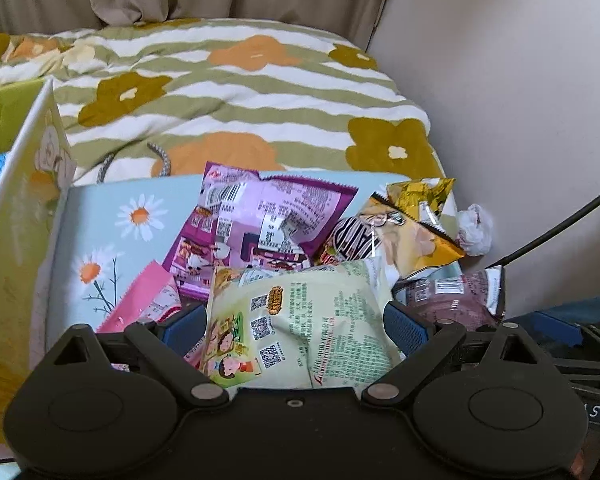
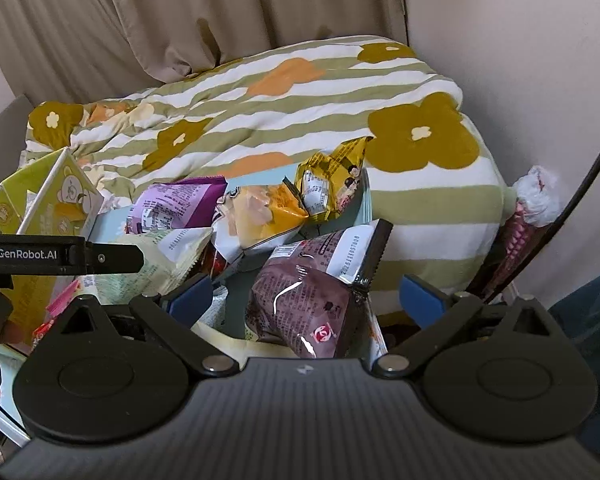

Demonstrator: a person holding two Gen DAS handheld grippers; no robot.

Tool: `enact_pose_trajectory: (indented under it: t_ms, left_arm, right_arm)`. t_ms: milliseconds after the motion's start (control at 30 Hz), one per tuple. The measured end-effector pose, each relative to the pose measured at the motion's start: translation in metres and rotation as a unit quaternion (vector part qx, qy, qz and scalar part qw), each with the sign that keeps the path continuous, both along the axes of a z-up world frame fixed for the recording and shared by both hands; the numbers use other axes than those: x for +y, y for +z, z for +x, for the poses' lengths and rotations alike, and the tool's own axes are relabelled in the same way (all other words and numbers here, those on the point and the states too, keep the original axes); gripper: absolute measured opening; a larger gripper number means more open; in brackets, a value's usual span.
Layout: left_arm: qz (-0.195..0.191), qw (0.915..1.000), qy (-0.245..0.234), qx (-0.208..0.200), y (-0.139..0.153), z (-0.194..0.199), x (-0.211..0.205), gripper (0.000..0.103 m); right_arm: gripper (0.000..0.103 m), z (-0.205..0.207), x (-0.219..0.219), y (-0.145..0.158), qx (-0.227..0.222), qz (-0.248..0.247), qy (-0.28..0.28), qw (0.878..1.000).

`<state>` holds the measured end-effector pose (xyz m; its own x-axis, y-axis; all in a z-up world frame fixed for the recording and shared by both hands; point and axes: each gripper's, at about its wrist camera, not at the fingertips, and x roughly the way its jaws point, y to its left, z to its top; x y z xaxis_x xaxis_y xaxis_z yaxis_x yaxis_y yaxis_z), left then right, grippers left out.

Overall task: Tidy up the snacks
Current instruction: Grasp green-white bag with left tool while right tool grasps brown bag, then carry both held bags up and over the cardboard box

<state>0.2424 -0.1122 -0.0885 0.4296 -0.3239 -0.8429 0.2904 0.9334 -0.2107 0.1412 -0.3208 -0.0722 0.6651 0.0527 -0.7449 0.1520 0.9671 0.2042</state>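
A pale blue daisy-print box [image 1: 100, 240] holds a pile of snack packets. In the left wrist view my left gripper [image 1: 296, 320] stands open with its blue pads on either side of a pale green packet [image 1: 300, 320]; whether they touch it I cannot tell. Behind it lie a purple packet [image 1: 260, 216], a pink packet [image 1: 148, 304] and an orange-yellow packet [image 1: 412, 236]. In the right wrist view my right gripper [image 2: 308, 296] is open around a dark brown-purple packet [image 2: 312, 300] at the box's right end. A yellow packet [image 2: 332, 180] sits at the back.
The box's raised lid [image 1: 24, 208] stands at the left. A striped flower quilt [image 1: 240, 100] lies behind the box, with curtains and a wall beyond. A crumpled white wrapper [image 1: 474, 230] lies by the wall at the right. A black cable [image 2: 588, 176] runs down the right.
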Motion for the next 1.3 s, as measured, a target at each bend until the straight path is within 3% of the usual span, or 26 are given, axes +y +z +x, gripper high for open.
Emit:
enact_pose_trajectory:
  t_ms: [233, 400, 700, 1167, 1300]
  left_arm:
    - [-0.015, 0.9999, 0.001, 0.007, -0.01, 0.001, -0.001, 0.094]
    - [-0.023, 0.9997, -0.001, 0.002, -0.011, 0.0, 0.0, 0.082]
    - [-0.03, 0.9995, 0.0, -0.012, -0.004, -0.004, 0.005, 0.074]
    - [-0.041, 0.9989, 0.011, -0.022, 0.006, -0.013, 0.013, 0.074]
    - [-0.043, 0.9987, 0.011, -0.027, 0.009, -0.014, 0.014, 0.074]
  right_arm:
    - [0.103, 0.008, -0.002, -0.016, -0.002, 0.008, 0.005, 1.0]
    - [0.103, 0.011, 0.001, -0.02, -0.001, 0.007, 0.01, 1.0]
    - [0.103, 0.014, 0.007, -0.025, -0.001, 0.002, 0.015, 1.0]
    - [0.101, 0.039, 0.011, -0.042, 0.012, -0.013, 0.026, 0.999]
    - [0.096, 0.043, 0.016, -0.047, 0.013, -0.029, 0.04, 0.999]
